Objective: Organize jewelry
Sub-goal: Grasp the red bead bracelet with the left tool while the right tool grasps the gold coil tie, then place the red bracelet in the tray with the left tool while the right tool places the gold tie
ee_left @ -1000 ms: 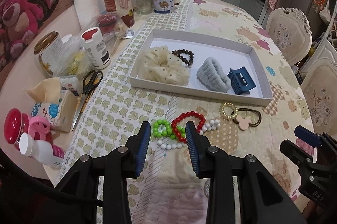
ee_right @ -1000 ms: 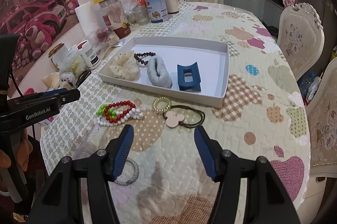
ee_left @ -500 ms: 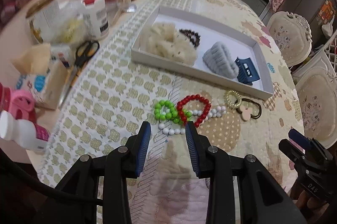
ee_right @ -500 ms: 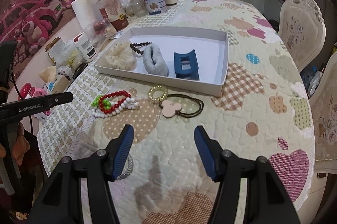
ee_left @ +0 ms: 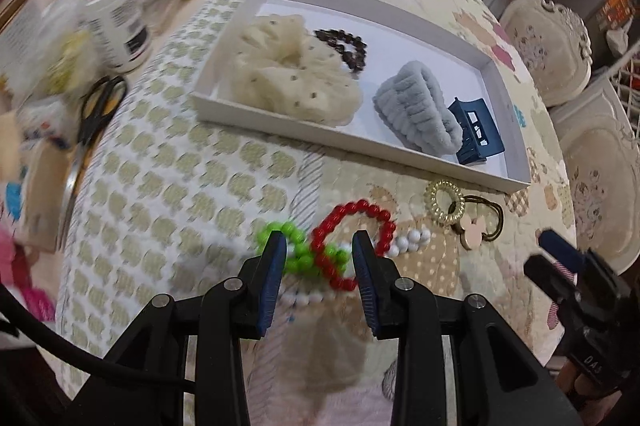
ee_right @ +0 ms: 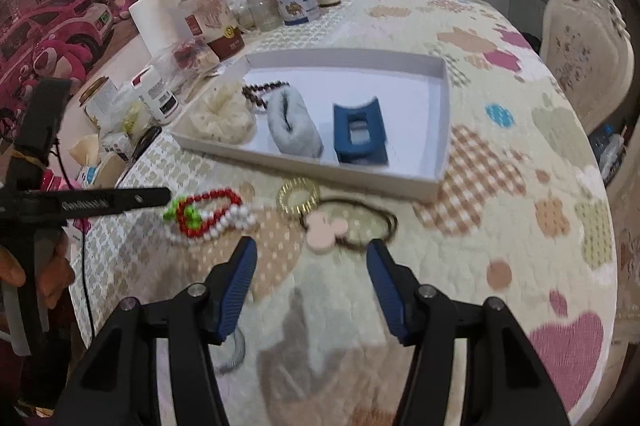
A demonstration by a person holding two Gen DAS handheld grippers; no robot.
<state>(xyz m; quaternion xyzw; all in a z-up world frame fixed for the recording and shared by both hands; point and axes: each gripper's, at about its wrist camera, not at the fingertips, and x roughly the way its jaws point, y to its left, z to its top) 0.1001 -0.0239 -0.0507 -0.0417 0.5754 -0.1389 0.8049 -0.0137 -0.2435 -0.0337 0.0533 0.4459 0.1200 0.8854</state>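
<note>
Left gripper (ee_left: 319, 258), jaws spread and gripping nothing, hangs directly over the tangled bead bracelets (ee_left: 340, 246) lying on the tablecloth just before the white tray (ee_left: 360, 142), nearer them than the right gripper (ee_right: 308, 266), likewise spread and empty.

1. A tray (ee_right: 436, 130) is sitting mid-bench (ee_right: 520, 226), holding a scrunchie (ee_left: 292, 82), a bead bracelet (ee_left: 344, 46), a plush band (ee_left: 416, 114) and a claw clip (ee_left: 476, 134).
2. Beaded bracelets (ee_left: 352, 238), a coil ring (ee_left: 444, 202) and a hair tie (ee_right: 344, 222) are lying between the tray and the bench's near edge.
3. Jars (ee_right: 208, 14) are crowding the bench's left edge.
</note>
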